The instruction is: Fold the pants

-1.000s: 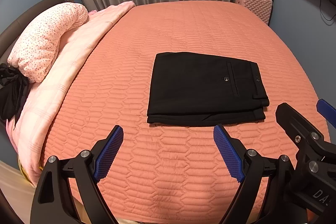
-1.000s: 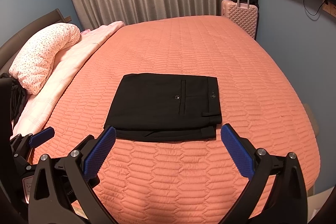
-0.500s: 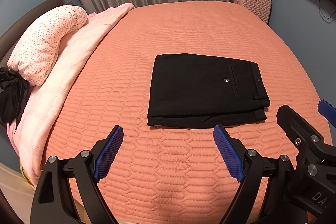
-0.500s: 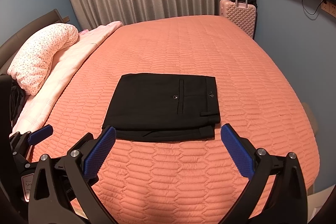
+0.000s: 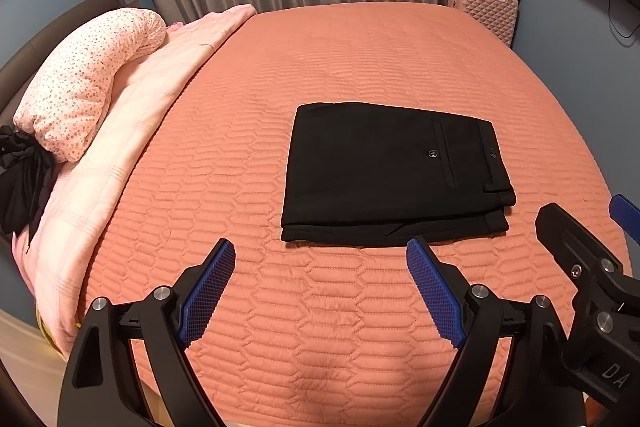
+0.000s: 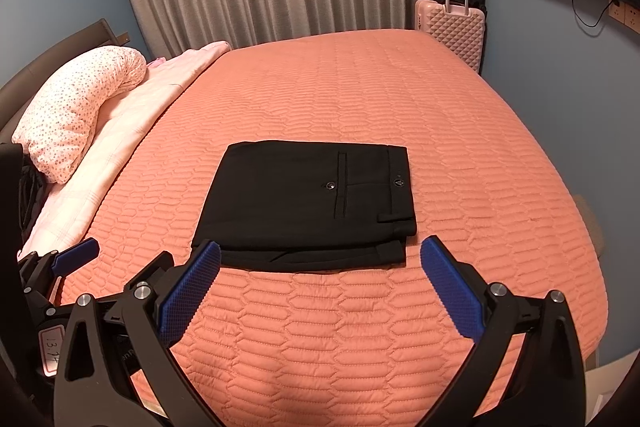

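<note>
Left wrist view: the left gripper (image 5: 320, 267) is held wide and empty above the bed (image 5: 340, 67), near the folded black pants (image 5: 384, 175). Right wrist view: the right gripper (image 6: 320, 271) is likewise spread wide, empty, just before the pants (image 6: 288, 203).

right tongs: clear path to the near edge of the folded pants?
Probably yes. The right tongs are open and empty, the black pants lie flat just ahead on the orange bedspread, and nothing lies between them.
</note>
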{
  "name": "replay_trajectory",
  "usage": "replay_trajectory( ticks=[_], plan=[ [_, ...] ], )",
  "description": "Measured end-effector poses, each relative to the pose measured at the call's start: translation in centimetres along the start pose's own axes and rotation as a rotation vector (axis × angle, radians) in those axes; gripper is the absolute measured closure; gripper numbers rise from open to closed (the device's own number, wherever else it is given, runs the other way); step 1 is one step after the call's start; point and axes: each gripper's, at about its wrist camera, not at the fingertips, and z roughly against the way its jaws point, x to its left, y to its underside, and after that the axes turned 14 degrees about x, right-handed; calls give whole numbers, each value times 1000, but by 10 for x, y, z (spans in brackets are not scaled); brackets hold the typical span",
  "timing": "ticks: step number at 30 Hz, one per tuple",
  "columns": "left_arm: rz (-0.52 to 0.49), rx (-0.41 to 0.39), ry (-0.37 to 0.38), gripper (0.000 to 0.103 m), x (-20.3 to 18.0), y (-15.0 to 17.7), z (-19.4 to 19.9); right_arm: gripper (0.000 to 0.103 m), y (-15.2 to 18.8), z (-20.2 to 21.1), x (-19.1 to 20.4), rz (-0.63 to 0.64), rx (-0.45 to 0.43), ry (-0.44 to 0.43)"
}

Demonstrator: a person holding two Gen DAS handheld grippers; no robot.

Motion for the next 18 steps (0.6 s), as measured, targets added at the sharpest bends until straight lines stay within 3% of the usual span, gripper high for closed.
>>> replay_trajectory(
  ticks=[18],
  plan=[
    [-3, -21, 10, 17, 1, 0, 1, 5, -1, 0, -5, -18, -4, 13]
  ],
)
